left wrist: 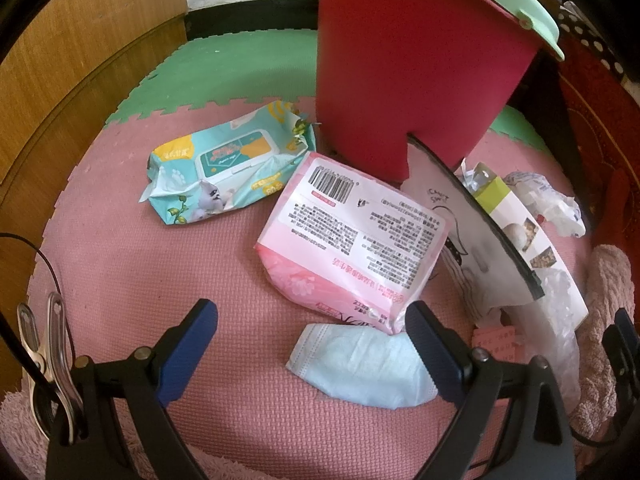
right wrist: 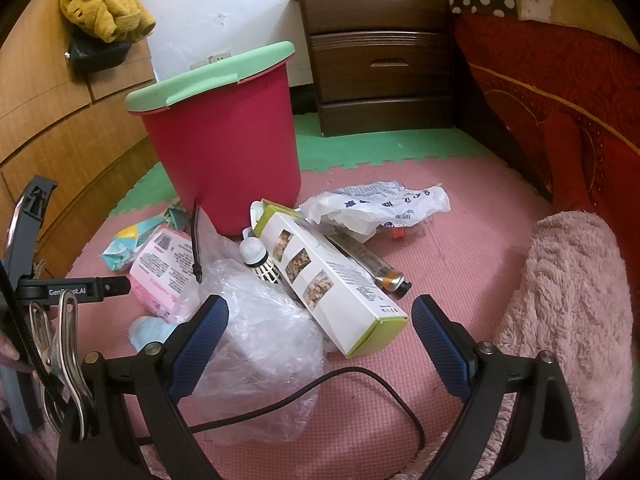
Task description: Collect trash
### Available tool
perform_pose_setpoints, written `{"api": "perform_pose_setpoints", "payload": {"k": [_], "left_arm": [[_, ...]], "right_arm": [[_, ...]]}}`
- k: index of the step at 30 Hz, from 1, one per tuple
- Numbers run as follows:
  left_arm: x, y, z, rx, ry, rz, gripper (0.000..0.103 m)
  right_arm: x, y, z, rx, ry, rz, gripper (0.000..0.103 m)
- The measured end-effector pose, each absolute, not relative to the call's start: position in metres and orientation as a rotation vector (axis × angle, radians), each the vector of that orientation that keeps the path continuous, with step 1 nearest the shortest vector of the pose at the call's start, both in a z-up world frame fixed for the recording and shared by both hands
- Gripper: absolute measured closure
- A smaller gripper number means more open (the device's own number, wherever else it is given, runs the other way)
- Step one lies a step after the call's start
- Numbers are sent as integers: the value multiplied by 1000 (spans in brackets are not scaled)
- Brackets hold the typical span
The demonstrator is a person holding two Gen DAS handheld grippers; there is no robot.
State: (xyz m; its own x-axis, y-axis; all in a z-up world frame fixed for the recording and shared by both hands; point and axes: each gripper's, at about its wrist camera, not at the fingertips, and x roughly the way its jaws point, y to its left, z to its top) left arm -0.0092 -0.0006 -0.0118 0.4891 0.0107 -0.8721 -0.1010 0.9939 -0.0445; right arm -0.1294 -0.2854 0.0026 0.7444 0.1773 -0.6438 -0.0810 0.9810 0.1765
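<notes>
**Face mask first, between spread fingers**

Nearest to the left hand-held gripper (left wrist: 312, 354) lies a pale blue face mask (left wrist: 360, 368), flat on the pink floor mat (left wrist: 160, 264). Both fingers stand wide apart and hold nothing; the mask sits between them, close to the right finger. It looks very light, soft and limp, so I judge a pinch on its folded edge is best, pressing down a little into the mat.

Touching it from behind is a pink printed pack (left wrist: 352, 236), soft and slippery film. The red bin (left wrist: 416, 64) with green rim stands at the far edge of the pink mat.

The right hand-held gripper (right wrist: 320, 340) is also spread and empty, above a crumpled clear bag (right wrist: 264, 344) and a stiff white box (right wrist: 332, 280).
</notes>
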Motion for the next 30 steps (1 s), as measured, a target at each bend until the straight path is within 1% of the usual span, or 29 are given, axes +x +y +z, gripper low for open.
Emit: {"api": "perform_pose_setpoints", "payload": {"k": [9,14,18,25,30], "left_arm": [[-10,-4,0,-77,1065,46,6],[-1,-11,0,-61,1105,6,6],[3,-23,-9,-16,1170,-45,6],[-1,-39,-44,6,1331,-78,6],[1,-42,-60,-64,1399,-79,6]], "right_arm": [[-130,-289,5,166,711,148,8],[-130,-292,6,181,709,157,8],[-131,-294,6,197,708,163,8],[-130,-299,6,231,704,164,8],[-131,-301,7,243,699,167,8]]}}
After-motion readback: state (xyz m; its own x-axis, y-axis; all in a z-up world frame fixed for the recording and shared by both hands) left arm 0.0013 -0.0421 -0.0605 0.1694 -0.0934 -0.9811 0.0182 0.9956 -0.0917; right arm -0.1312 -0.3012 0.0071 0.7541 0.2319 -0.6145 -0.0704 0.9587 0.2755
